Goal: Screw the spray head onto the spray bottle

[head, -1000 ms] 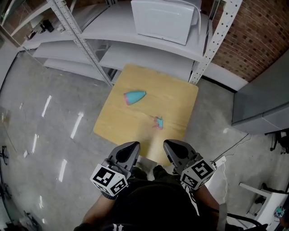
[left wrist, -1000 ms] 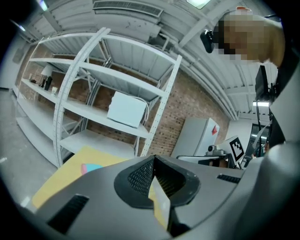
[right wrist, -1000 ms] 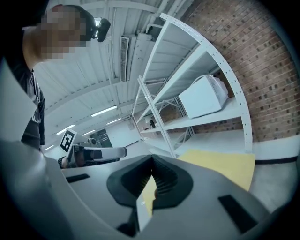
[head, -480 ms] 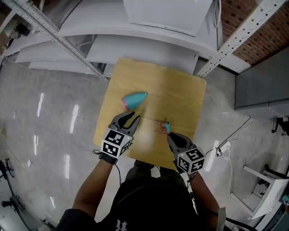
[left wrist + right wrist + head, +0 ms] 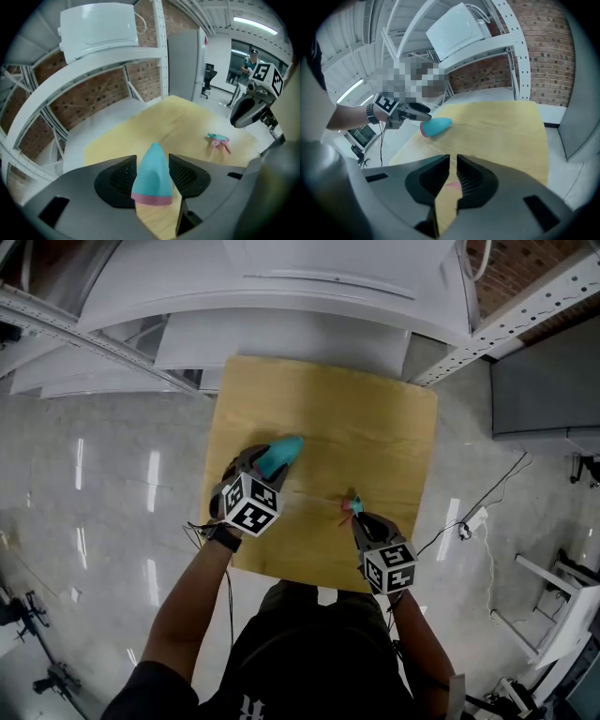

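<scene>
Head view, surface: A square wooden surface (image 5: pixel 375 427) stands on a shiny grey floor (image 5: pixel 94 474) in front of white metal shelving (image 5: pixel 328 296).
Head view, bottle: The teal spray bottle (image 5: pixel 281 454) lies on its side on the left half of the surface, its pink-banded end toward the person.
Head view, left: The left hand-held gripper (image 5: pixel 258 465) reaches down over the bottle's near end.
Head view, right: The right hand-held gripper (image 5: pixel 357 519) points at the small teal-and-pink spray head (image 5: pixel 351 506), which lies on the surface just beyond its tips and well apart from the bottle.
Left gripper view: The left hand-held gripper (image 5: pixel 153 172) has just been opening, and its jaws stand apart with the spray bottle (image 5: pixel 152 176) between them, one pad close at each side. The spray head (image 5: pixel 218 139) lies farther off on the surface (image 5: pixel 178 122), below the right hand-held gripper (image 5: pixel 236 121).
Right gripper view: The right hand-held gripper (image 5: pixel 453 176) has just eased open a crack. Its jaws are almost together, clamped on nothing, with a sliver of pink (image 5: pixel 451 185) showing through the slit. Across the surface (image 5: pixel 501 136) the left hand-held gripper (image 5: pixel 423 112) is at the spray bottle (image 5: pixel 436 125).
</scene>
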`<state>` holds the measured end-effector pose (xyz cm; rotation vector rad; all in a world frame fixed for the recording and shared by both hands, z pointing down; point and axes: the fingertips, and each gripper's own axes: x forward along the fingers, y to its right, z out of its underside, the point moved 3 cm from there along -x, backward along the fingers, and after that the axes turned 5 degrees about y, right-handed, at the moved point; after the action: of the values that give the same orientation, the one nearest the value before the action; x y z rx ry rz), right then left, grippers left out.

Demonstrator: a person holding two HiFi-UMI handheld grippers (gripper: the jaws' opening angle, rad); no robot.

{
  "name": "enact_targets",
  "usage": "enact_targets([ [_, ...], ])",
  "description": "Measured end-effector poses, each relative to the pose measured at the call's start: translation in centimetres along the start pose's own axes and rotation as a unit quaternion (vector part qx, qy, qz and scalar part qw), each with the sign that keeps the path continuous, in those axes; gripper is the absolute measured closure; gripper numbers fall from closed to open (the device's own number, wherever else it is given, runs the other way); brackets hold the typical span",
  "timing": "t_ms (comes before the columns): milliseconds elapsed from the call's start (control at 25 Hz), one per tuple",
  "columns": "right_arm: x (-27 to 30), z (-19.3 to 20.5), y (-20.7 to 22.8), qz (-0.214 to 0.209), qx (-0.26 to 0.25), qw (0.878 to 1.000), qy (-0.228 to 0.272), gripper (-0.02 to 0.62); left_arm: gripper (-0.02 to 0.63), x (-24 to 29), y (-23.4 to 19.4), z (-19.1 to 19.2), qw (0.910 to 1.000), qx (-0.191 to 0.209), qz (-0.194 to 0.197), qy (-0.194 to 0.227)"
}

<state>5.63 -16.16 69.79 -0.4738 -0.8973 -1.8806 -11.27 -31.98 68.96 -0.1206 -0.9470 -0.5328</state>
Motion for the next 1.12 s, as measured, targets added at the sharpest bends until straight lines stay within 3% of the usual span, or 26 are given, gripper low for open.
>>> enact_targets([
  [360,2.1,1.3,1.5,0.042,-0.019,0.997,-0.058,0.513,0.354,3.9,-0.6,2.5,0.9922,0.059,0.041,-0.102],
  [760,3.3,3.2,3.2,0.074,-0.006,0.993,-0.096,0.467,0.27,6.4,-0.6,3.2,0.9861,0.085,0.061,-0.129],
  [1120,5.3,4.0,3.7,0.099,-0.009,0.986,-0.136,0.443,0.184,8.1,0.9,6.4,0.9667,0.128,0.114,-0.19],
])
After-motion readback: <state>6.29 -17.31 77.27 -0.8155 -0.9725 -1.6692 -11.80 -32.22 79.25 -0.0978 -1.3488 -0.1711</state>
